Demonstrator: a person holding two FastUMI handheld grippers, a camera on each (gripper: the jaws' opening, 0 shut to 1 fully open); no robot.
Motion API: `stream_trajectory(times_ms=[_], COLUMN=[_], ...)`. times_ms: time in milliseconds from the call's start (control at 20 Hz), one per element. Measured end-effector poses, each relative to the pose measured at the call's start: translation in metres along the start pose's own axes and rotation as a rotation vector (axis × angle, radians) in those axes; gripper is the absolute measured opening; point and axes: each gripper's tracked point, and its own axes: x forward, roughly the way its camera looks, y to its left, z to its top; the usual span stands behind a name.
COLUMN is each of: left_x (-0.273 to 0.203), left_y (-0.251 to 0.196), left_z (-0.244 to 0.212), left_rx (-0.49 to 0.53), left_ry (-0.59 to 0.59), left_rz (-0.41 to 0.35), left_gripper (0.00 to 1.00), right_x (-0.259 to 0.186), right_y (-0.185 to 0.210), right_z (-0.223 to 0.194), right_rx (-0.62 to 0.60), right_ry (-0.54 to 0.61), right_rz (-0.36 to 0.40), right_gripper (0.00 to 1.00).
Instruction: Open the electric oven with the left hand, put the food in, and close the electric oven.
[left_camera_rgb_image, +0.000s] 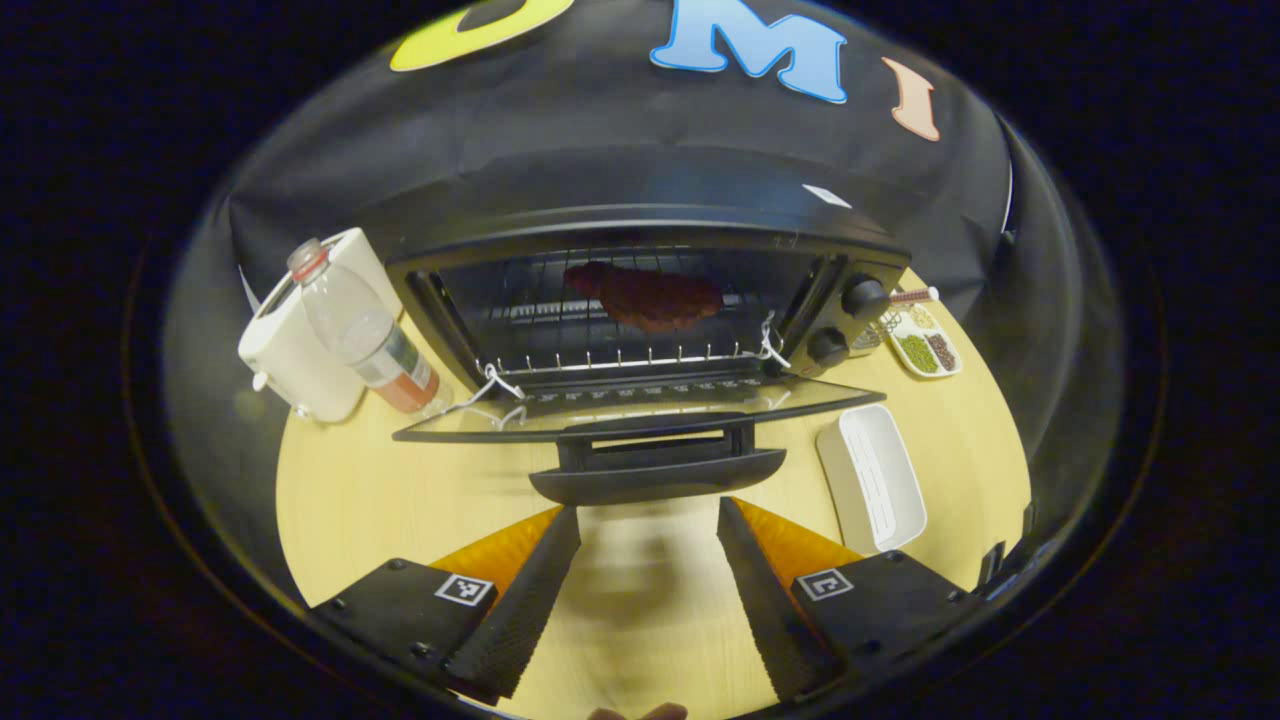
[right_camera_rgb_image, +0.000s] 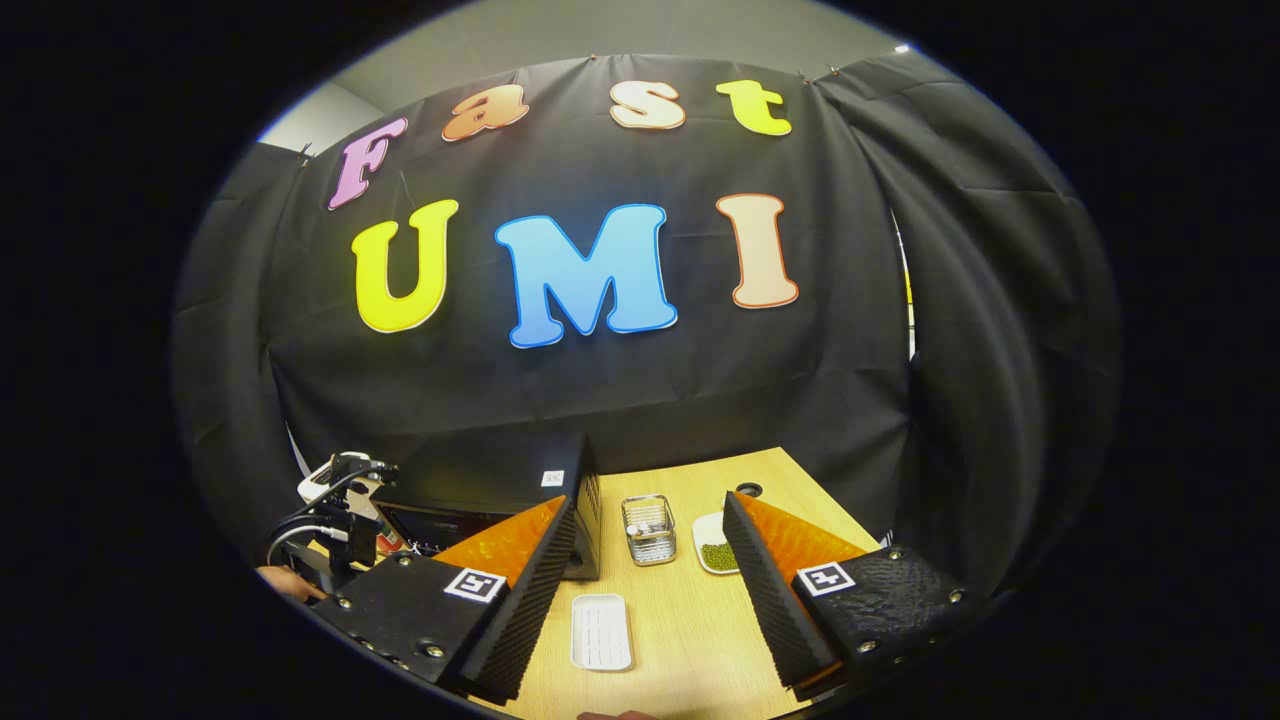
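The black electric oven (left_camera_rgb_image: 650, 250) stands in front of me in the left gripper view with its glass door (left_camera_rgb_image: 640, 410) folded down flat. A dark red piece of food (left_camera_rgb_image: 645, 295) lies on the wire rack inside. My left gripper (left_camera_rgb_image: 648, 590) is open, just short of the door handle (left_camera_rgb_image: 655, 478), with nothing between its fingers. In the right gripper view my right gripper (right_camera_rgb_image: 648, 590) is open and empty, held high to the right of the oven (right_camera_rgb_image: 500, 495). The left gripper (right_camera_rgb_image: 335, 520) shows at the far left there.
A white appliance (left_camera_rgb_image: 300, 345) and a plastic bottle (left_camera_rgb_image: 365, 335) stand left of the oven. An empty white tray (left_camera_rgb_image: 875, 475) lies at its right, also seen from the right gripper (right_camera_rgb_image: 601, 630). A dish of beans (left_camera_rgb_image: 925, 345), a wire basket (right_camera_rgb_image: 648, 528) and the wooden table (left_camera_rgb_image: 340, 500) surround it.
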Motion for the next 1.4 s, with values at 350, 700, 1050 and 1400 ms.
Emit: stream_trajectory(times_ms=[350,700,1050,1400], left_x=[-0.005,-0.064,-0.220,-0.330], left_y=[0.001,-0.012,0.004,0.004], left_z=[0.036,0.103,0.176,0.197], left_rx=[0.009,0.007,-0.107,-0.090], left_ry=[-0.099,-0.425,-0.801,-0.952], left_rz=[0.011,-0.013,0.030,0.055], left_gripper=[0.94,0.98,0.97,0.97], right_x=[-0.010,-0.013,-0.027,-0.041], right_y=[-0.005,-0.012,0.002,0.037], right_z=[0.004,0.021,0.102,0.161], right_rx=[-0.017,-0.078,-0.101,-0.125], right_ry=[-0.020,-0.064,-0.207,-0.267], right_rz=[-0.014,-0.018,0.023,0.088], right_gripper=[0.90,0.90,0.90,0.92])
